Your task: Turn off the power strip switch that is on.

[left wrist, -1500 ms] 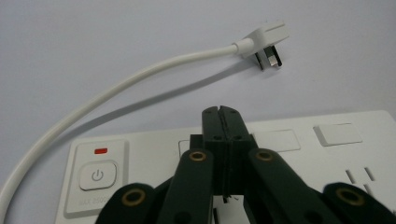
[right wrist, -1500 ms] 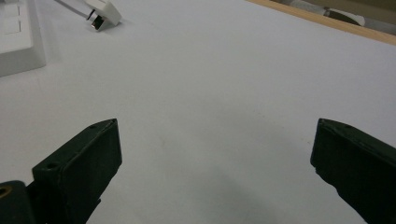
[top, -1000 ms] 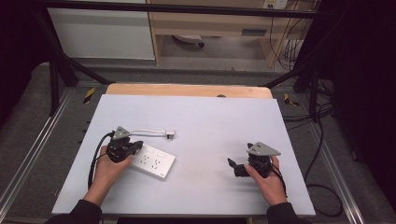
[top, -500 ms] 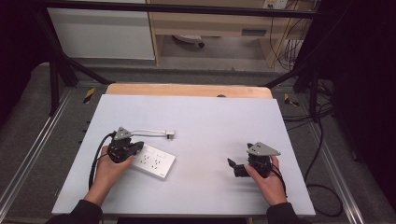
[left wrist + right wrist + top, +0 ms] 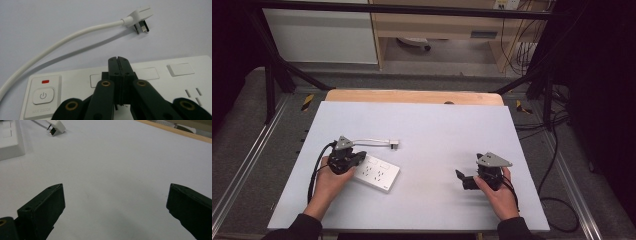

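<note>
A white power strip (image 5: 378, 173) lies flat on the left half of the table, and its white cable (image 5: 368, 141) curves away to a loose plug (image 5: 394, 145) lying on the table. My left gripper (image 5: 360, 157) hovers over the strip's left end with its jaws shut and nothing between them. The left gripper view has the shut tips (image 5: 118, 60) above the strip (image 5: 75, 82), close to its power button (image 5: 43, 95), with the plug (image 5: 141, 13) beyond. My right gripper (image 5: 460, 180) rests at the right, apart from the strip, open and empty (image 5: 116, 192).
The white tabletop (image 5: 437, 130) ends at a wooden strip (image 5: 412, 96) along its far edge. Dark metal frame rails run along both sides. In the right gripper view the plug (image 5: 57, 126) and the strip's corner (image 5: 8, 140) lie at the far left.
</note>
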Tool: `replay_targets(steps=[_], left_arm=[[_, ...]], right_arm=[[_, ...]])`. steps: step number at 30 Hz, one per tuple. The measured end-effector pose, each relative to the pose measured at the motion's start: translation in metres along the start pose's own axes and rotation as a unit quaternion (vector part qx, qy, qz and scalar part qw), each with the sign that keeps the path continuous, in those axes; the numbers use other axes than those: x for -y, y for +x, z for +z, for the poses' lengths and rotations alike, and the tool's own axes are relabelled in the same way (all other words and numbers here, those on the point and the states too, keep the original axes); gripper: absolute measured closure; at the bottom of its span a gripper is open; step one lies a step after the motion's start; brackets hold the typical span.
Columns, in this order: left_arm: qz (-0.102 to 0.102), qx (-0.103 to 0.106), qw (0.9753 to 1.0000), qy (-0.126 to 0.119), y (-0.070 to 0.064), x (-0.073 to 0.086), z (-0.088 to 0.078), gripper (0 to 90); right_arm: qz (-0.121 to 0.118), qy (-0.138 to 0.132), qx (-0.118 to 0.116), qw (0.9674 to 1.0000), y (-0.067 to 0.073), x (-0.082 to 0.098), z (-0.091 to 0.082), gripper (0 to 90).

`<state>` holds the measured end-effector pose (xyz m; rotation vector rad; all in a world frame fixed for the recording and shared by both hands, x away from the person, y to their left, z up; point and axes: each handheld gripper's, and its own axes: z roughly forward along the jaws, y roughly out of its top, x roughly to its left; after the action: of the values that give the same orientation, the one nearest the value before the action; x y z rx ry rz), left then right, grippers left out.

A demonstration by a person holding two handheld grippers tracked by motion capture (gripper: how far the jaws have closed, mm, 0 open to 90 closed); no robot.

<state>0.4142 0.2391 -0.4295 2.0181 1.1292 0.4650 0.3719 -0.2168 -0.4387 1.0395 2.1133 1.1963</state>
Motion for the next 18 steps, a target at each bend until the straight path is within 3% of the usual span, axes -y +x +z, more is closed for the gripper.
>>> replay_targets(steps=[18], left_arm=[[0.001, -0.003, 1.0000, 0.000, -0.0014, 0.0001, 0.0003, 90.0]], right_arm=[[-0.001, 0.001, 0.001, 1.0000, 0.0001, 0.0000, -0.0002, 2.3]])
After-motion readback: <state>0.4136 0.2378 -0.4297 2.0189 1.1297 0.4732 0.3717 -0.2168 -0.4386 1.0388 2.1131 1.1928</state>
